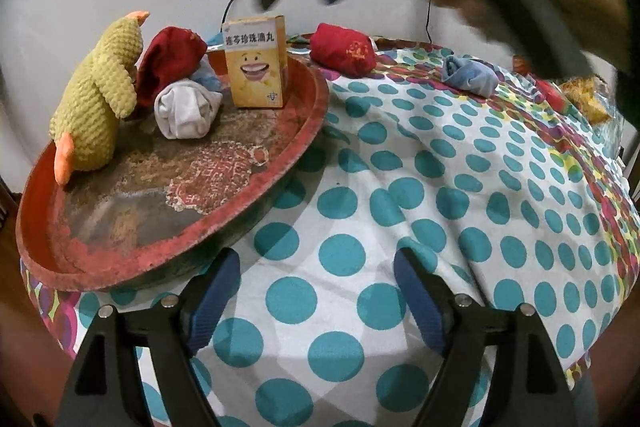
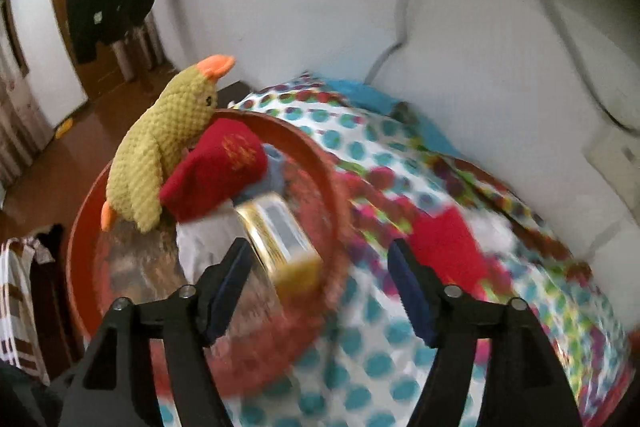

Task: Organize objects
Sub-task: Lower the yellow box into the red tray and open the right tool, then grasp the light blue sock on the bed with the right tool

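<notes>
While both grippers hang empty above a bed covered in a teal polka-dot sheet [image 1: 344, 211], a round red tray [image 1: 280, 163] sits at the left, its near rim overhanging the bed's edge.

Going left to right across the left wrist view: a yellow knitted duck [image 1: 100, 95] stands on the tray, beak tipped up and away, its long axis leaning. Beside it are a red pouch [image 1: 168, 63] and a white rolled sock [image 1: 184, 111], with a bluish one tucked behind. Next comes a yellow medicine box [image 1: 258, 61], standing upright on the tray, printed face toward the camera. Off the tray, on the sheet, lie a second red pouch [image 1: 344, 53], then a blue rolled sock [image 1: 470, 75], its long axis running left-right, and some blurred packets at the far right.

The left gripper [image 1: 318, 301] is spread wide, holding nothing, low over bare sheet. The right gripper [image 2: 322, 287] is also wide open and empty — it is blurred and appears to be high over the tray's edge.

Judging by the layout, loose things are being gathered onto the tray. To do that well, close across a sock's narrow width — not its length — and set it in the tray's bare middle, clear of the upright box.
</notes>
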Available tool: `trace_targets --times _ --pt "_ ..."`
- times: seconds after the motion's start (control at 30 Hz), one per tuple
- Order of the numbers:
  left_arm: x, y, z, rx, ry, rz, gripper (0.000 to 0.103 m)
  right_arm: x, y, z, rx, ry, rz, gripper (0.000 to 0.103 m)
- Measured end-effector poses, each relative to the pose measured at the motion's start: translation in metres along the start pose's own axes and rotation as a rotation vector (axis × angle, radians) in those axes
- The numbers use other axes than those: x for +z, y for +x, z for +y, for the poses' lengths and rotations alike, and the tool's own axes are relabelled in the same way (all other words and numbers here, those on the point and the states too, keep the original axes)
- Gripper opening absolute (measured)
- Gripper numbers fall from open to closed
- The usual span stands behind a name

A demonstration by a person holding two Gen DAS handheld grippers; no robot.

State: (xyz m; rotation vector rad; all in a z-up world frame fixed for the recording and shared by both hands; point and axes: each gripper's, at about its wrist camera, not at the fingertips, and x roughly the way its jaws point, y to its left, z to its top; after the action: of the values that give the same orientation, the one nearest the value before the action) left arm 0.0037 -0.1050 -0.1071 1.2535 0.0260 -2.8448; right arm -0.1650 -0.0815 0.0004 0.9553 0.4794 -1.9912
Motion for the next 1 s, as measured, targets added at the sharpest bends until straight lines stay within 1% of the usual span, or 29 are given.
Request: trace_targets --times 0.13,0.17,0.27,0.4,0.5,0.53,0.6,0.67,0.83,1.0 --pt "0.002 0.001 0.001 -0.003 0.002 0.017 0.082 -0.039 -0.036 -0.032 -0.081 0.085 -0.02 0.076" --pt "0.002 0.001 0.001 -0.001 0.002 0.016 0.082 -0.055 -0.046 -0.047 -0.127 0.121 -0.018 0.076" --pt "0.002 0.002 0.001 0.007 -0.009 0.013 0.082 -0.085 -0.055 -0.079 -0.217 0.216 -0.005 0.078" --pt "-0.001 0.0 -0.002 0.023 -0.022 -0.002 0.082 -0.138 -0.068 -0.122 -0.326 0.366 0.006 0.078" --pt "-0.002 0.0 -0.002 0.032 -0.031 -0.008 0.082 -0.167 -0.069 -0.137 -0.361 0.423 0.018 0.078" --pt "-0.002 0.0 -0.003 0.035 -0.032 -0.012 0.082 -0.175 -0.07 -0.141 -0.357 0.435 0.02 0.078" --pt "-0.003 -0.001 -0.004 0.039 -0.037 -0.019 0.082 -0.182 -0.067 -0.142 -0.355 0.452 0.018 0.078" --pt "-0.003 -0.001 -0.005 0.043 -0.038 -0.024 0.083 -0.177 -0.06 -0.14 -0.353 0.453 0.002 0.078" --pt "-0.006 -0.002 -0.005 0.044 -0.037 -0.046 0.083 -0.15 -0.035 -0.136 -0.35 0.444 -0.034 0.078" --pt "-0.006 -0.002 -0.004 0.042 -0.033 -0.052 0.083 -0.123 -0.002 -0.133 -0.409 0.445 -0.021 0.078"
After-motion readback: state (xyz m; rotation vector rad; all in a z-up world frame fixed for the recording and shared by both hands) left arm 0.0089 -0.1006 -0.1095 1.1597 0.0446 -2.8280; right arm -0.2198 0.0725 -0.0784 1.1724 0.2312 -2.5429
